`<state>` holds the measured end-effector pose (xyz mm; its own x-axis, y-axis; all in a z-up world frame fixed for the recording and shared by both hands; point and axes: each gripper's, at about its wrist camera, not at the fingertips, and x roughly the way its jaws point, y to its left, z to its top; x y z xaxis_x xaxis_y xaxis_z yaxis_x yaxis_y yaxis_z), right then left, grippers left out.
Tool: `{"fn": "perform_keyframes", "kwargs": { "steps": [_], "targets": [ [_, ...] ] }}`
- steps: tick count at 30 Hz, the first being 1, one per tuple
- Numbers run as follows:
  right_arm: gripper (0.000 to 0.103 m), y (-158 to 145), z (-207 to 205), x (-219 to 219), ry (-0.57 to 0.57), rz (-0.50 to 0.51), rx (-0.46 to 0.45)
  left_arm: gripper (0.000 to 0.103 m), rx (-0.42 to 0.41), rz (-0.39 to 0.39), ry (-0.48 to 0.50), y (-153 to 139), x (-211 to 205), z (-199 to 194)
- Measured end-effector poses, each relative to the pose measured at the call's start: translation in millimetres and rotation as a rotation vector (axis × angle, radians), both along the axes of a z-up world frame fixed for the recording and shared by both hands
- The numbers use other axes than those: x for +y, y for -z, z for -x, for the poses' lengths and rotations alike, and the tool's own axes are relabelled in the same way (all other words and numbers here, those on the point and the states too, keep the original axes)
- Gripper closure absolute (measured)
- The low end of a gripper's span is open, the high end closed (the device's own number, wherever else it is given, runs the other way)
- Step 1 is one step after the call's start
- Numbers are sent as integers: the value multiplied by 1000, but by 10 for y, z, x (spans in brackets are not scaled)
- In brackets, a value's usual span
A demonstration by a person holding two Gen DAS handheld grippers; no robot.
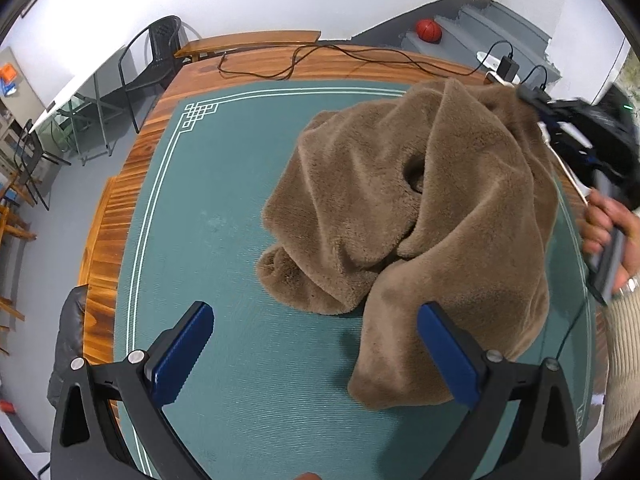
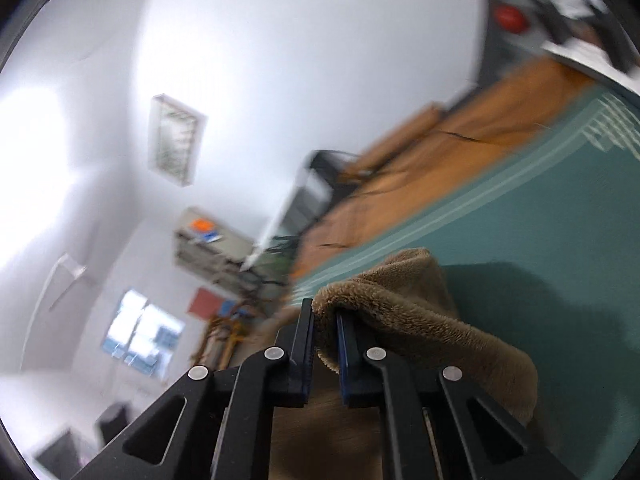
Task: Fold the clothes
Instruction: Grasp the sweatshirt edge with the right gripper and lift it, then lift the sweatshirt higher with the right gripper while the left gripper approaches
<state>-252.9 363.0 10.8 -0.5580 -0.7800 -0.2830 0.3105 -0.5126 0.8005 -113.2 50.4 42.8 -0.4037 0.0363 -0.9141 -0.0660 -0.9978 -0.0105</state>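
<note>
A brown fleece garment (image 1: 416, 216) lies bunched on the green mat (image 1: 208, 216), with its far right part pulled up off the table. My right gripper (image 2: 325, 312) is shut on a fold of that brown fleece garment (image 2: 404, 312), which drapes over its right finger. In the left wrist view the right gripper (image 1: 532, 98) shows at the upper right, held by a hand (image 1: 604, 224). My left gripper (image 1: 316, 324) hangs open above the mat; its right finger (image 1: 448, 356) is over the garment's near edge, with no cloth between the pads.
The mat covers a wooden table (image 1: 120, 208). Black cables (image 1: 280, 64) and a charger (image 1: 508, 66) lie at the table's far edge. A black chair (image 1: 156, 60) and a bench (image 1: 248, 42) stand beyond it. An orange ball (image 1: 428, 30) rests on grey stairs.
</note>
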Motion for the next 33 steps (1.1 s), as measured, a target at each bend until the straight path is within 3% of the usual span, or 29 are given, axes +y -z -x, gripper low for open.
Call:
{"fn": "perform_keyframes", "kwargs": {
  "steps": [7,15,22,28,33],
  "targets": [
    [91,-757,-1030,-743,-254,-43,223,1,41,-64,-34,-140,-390,-116],
    [91,-1040,-2203,-1626,-504,-146,361,1,71,-188,-58,-331,-886,-379],
    [91,-810,-2925,-2018,-579,-241,289,1,71,-262,-12,-419,-1213,-634],
    [91,-575,-3022,-2106,-518,-278,231,1,40,-286,77,-424,-1181,-783],
    [91,-481,-3181,-2266,-478,-356,227,1,57,-297,215,-583,-936,-897]
  ]
}}
